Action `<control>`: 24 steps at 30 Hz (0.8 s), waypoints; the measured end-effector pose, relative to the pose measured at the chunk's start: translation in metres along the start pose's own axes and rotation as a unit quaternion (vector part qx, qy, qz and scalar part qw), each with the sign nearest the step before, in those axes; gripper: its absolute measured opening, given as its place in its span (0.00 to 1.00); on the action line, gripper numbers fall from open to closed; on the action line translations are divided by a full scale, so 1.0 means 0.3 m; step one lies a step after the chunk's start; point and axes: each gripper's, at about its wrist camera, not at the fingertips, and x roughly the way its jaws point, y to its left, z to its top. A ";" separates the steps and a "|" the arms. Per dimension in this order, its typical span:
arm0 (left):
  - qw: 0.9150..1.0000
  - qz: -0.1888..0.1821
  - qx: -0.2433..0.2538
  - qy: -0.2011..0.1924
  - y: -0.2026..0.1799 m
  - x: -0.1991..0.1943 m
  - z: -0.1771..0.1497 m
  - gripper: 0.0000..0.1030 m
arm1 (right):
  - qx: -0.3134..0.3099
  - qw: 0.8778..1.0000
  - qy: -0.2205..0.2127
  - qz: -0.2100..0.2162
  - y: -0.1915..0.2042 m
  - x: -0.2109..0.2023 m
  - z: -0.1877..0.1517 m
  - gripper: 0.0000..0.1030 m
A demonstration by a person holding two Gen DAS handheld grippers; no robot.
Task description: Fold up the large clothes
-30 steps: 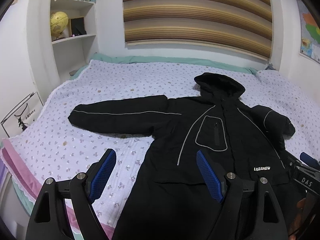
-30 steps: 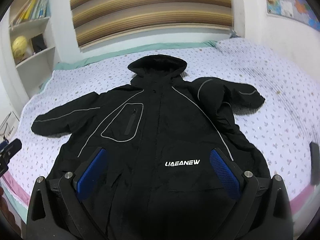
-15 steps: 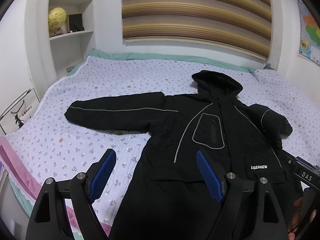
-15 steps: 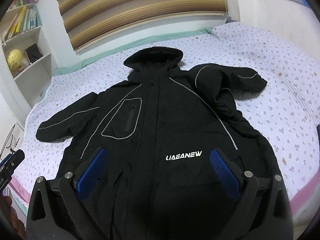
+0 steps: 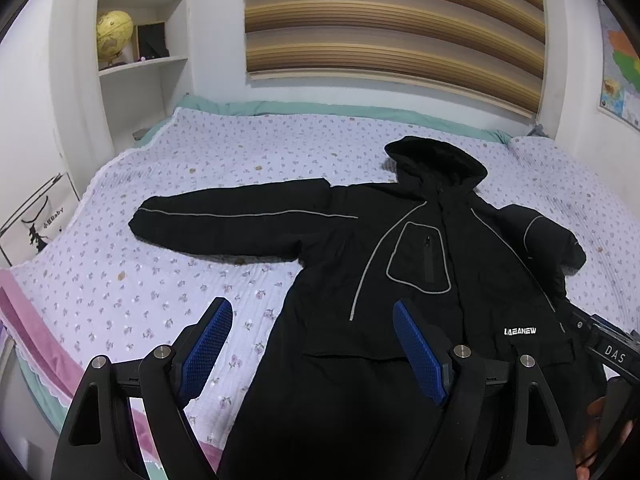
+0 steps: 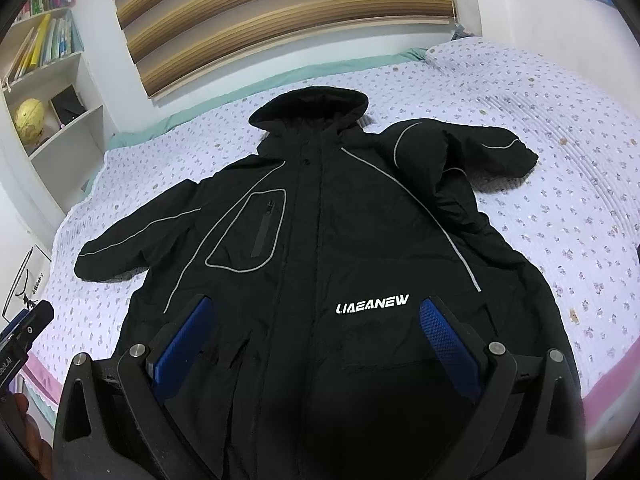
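Observation:
A large black hooded jacket with grey piping and a white logo lies face up on the bed; it also shows in the right wrist view. Its left sleeve is stretched out flat. Its right sleeve is bent and bunched beside the body. My left gripper is open and empty, above the jacket's lower left edge. My right gripper is open and empty, above the jacket's lower front near the logo. Neither touches the cloth.
The bed has a lilac floral quilt with a pink front edge. White shelves with a yellow globe and books stand at the back left. A striped blind covers the back wall. A map hangs at the right.
Both grippers have risen and tilted, so the jacket sits a little further off in both views. The jaws stay open. The jacket has not moved.

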 end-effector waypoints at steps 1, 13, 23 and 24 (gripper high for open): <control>1.000 0.000 0.000 0.000 0.000 0.000 -0.001 0.81 | -0.001 1.000 0.000 0.000 0.001 0.001 0.000 1.00; 1.000 0.004 -0.004 0.006 0.019 0.014 -0.017 0.81 | -0.010 1.000 0.000 -0.003 0.023 0.008 -0.009 1.00; 1.000 0.012 -0.014 0.019 0.060 0.052 -0.027 0.81 | -0.032 0.999 0.007 0.006 0.100 0.034 -0.025 1.00; 1.000 0.012 -0.017 0.021 0.067 0.057 -0.029 0.81 | -0.035 0.999 0.009 0.009 0.110 0.037 -0.026 1.00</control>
